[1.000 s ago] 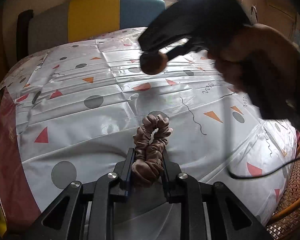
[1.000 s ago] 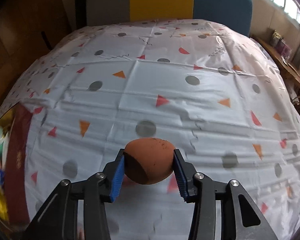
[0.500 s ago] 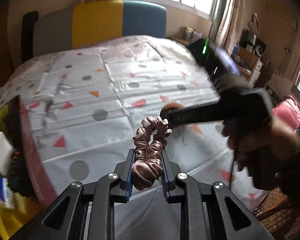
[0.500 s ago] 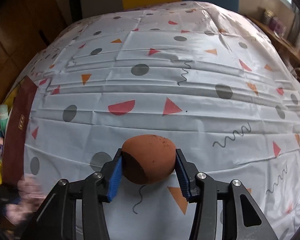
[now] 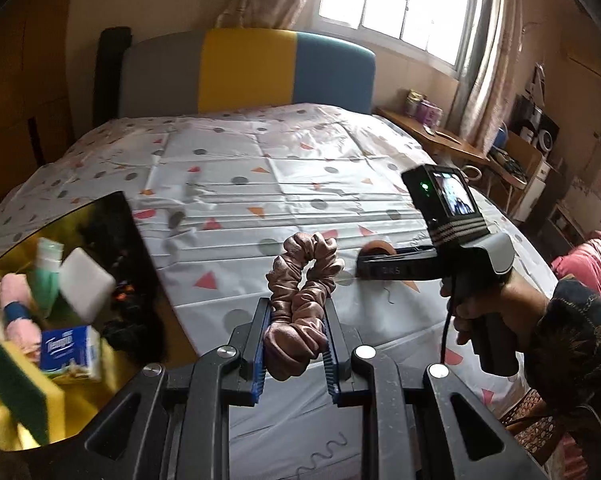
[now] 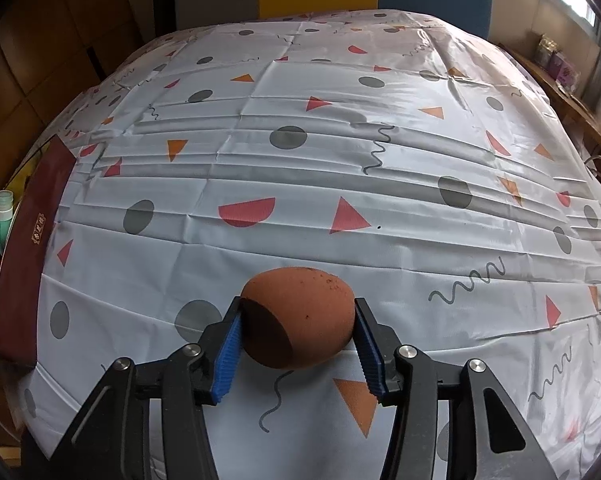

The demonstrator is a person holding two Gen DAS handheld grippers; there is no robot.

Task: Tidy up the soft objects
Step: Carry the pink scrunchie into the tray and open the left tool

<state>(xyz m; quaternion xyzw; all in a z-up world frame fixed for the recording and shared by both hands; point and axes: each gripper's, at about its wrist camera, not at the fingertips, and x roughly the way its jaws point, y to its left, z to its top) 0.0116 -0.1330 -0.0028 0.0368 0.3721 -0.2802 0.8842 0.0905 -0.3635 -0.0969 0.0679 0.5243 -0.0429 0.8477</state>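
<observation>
My left gripper [image 5: 294, 346] is shut on a dusty-pink satin scrunchie [image 5: 300, 292], held above the near left part of the table. My right gripper [image 6: 298, 336] is shut on a brown egg-shaped sponge [image 6: 300, 316], held low over the patterned tablecloth [image 6: 340, 152]. In the left wrist view the right gripper's body [image 5: 452, 240] is to the right of the scrunchie, and the sponge's edge [image 5: 376, 247] shows at its tip. An open box [image 5: 52, 304] at the table's left edge holds soft items.
The box holds a white sponge [image 5: 86, 284], a pink cloth roll [image 5: 14, 300], a green bottle [image 5: 46, 276], a tissue pack [image 5: 70, 350] and a green-yellow scouring sponge [image 5: 20, 396]. Its dark red flap [image 6: 28, 248] lies on the table's left edge. A chair [image 5: 244, 74] stands behind the table.
My left gripper has swung left with the scrunchie, and the box has come into its view. My right gripper has moved toward the table's near side with the sponge.
</observation>
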